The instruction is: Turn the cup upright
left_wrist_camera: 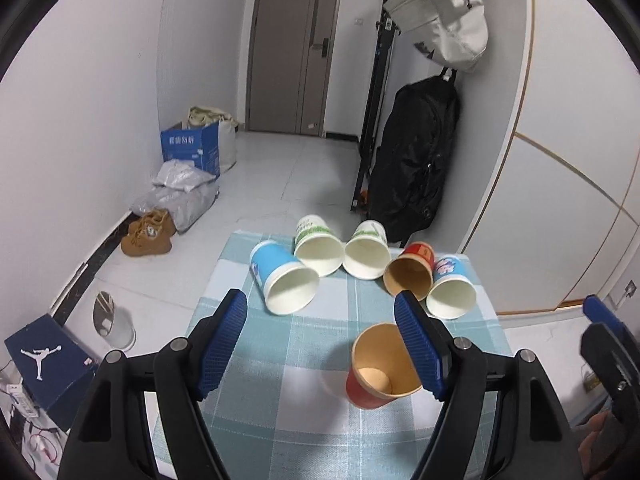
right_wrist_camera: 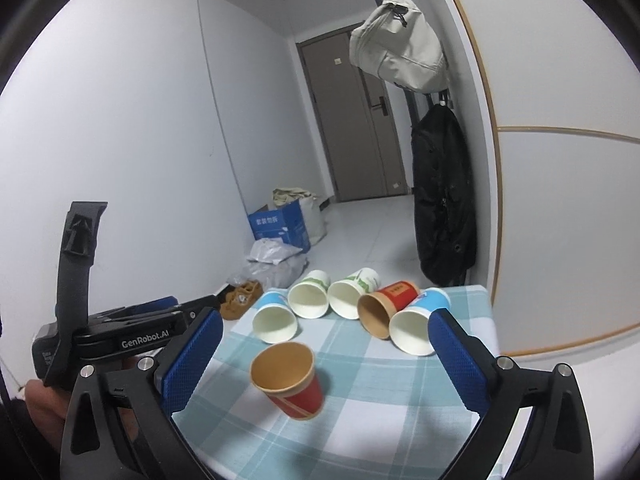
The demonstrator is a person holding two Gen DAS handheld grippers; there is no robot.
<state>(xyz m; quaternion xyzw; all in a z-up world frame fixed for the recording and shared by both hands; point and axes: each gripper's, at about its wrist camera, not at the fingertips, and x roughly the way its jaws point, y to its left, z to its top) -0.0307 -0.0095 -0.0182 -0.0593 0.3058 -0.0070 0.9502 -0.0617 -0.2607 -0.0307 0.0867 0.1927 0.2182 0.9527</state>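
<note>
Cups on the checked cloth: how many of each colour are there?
Blue cups: 2
Green-and-white cups: 2
Red cups: 2, one lying, one upright
Total: 6

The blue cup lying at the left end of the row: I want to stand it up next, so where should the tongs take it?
Grip the blue cup across its side wall, midway along, coming from above. It lies on its side on the checked cloth, mouth toward the cameras, its left side open; the green-and-white cup crowds its right.
</note>
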